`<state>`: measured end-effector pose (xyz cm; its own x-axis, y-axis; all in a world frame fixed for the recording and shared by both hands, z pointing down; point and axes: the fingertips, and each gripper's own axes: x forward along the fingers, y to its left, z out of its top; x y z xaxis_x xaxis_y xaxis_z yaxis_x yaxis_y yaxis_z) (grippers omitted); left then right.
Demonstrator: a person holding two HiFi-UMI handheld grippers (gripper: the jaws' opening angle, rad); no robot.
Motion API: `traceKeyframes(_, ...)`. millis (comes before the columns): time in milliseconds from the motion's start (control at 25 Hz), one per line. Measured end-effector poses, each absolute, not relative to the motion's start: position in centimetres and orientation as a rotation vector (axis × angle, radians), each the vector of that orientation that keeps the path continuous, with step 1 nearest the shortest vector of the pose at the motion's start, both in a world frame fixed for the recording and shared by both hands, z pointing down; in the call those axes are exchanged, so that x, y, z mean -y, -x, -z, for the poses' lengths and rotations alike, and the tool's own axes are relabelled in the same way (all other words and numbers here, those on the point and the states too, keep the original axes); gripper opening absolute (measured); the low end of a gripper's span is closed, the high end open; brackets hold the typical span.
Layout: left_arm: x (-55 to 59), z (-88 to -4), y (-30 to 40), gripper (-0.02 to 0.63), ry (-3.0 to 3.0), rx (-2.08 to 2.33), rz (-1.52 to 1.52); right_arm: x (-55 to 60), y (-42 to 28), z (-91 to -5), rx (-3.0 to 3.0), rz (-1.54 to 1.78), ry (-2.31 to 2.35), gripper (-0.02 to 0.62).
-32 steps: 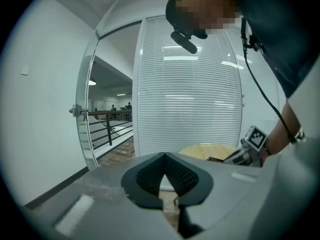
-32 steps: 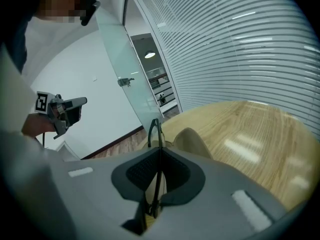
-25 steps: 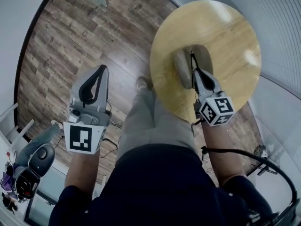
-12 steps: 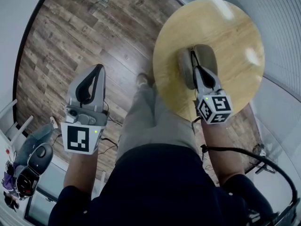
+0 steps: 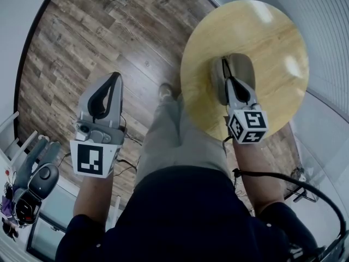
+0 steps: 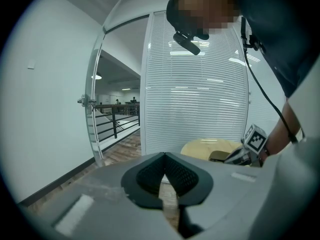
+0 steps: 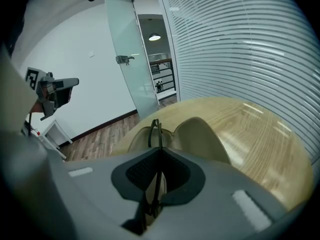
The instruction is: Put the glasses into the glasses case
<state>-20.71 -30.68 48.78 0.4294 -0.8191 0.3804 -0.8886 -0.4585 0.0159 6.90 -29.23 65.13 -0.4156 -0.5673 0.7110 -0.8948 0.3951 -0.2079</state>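
You are clamping the glasses [image 7: 155,128] in your right gripper [image 7: 159,152], holding them over the open glasses case [image 7: 201,134] lying on the tabletop [image 5: 272,42]. Your left gripper [image 6: 164,158] is hanging clenched and empty, well left of the case.

Bare table [image 5: 272,31] all around the open glasses case [image 5: 244,70]; slatted wall [image 5: 332,31] close beyond the far rim; open floor [image 5: 109,37] to the left.
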Motion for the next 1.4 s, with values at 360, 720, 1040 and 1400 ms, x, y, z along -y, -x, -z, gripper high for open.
traceKeyframes(360, 30.8, -48.7, 20.8, 0.002, -2.465, 1.499, -0.468, 29.1, -6.4, -65.7, 2.077, -0.822, -1.254, 0.024)
traceKeyframes(720, 29.7, -48.5, 21.1, 0.002, -2.458, 1.514, -0.465, 29.0, -5.9, -66.0, 2.068, -0.909, -1.276, 0.031)
traceKeyframes(1040, 28.8, -47.5, 21.0, 0.002, -2.453, 1.544, -0.439, 28.3, -4.8, -64.8, 2.128, -0.868, -1.209, 0.111)
traceKeyframes(1400, 27.2, -44.2, 19.9, 0.002, -2.511, 1.574, -0.406, 27.7, -6.1, -60.8, 2.173, -0.804, -1.260, 0.118)
